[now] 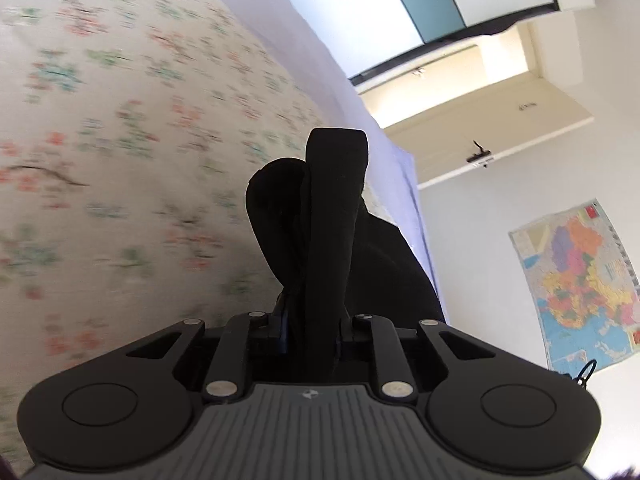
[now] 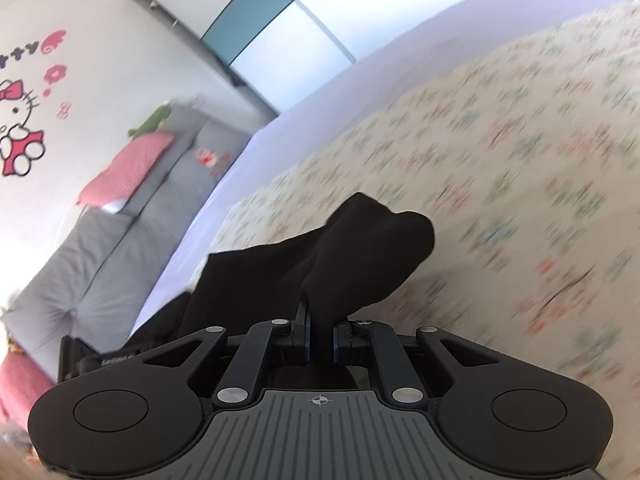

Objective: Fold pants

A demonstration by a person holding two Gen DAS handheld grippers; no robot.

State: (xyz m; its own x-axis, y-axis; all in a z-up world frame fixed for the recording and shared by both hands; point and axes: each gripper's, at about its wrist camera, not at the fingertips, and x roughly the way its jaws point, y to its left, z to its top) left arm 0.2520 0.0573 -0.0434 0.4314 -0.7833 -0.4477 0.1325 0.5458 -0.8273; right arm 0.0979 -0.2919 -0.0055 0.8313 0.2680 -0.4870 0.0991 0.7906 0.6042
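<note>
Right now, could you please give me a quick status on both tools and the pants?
Left tool shut on black pants. Right tool shut on pants too. Fabric lifted over floral bedspread. Nothing in the way.

Pants [image 2: 360, 248] plain black, both claws black with grey ribbed housings, right claw [image 2: 320, 340] with blue-edged pads. Bedspread [image 1: 120, 140] cream with pink and green floral print, sheet edge [image 2: 320, 112] pale lilac. Wall sticker [image 2: 20, 136] red, pink and black cartoon cat, sofa [image 2: 100, 260] grey, cushion [image 2: 128, 168] pink checked, map poster [image 1: 576, 280] multicoloured.
</note>
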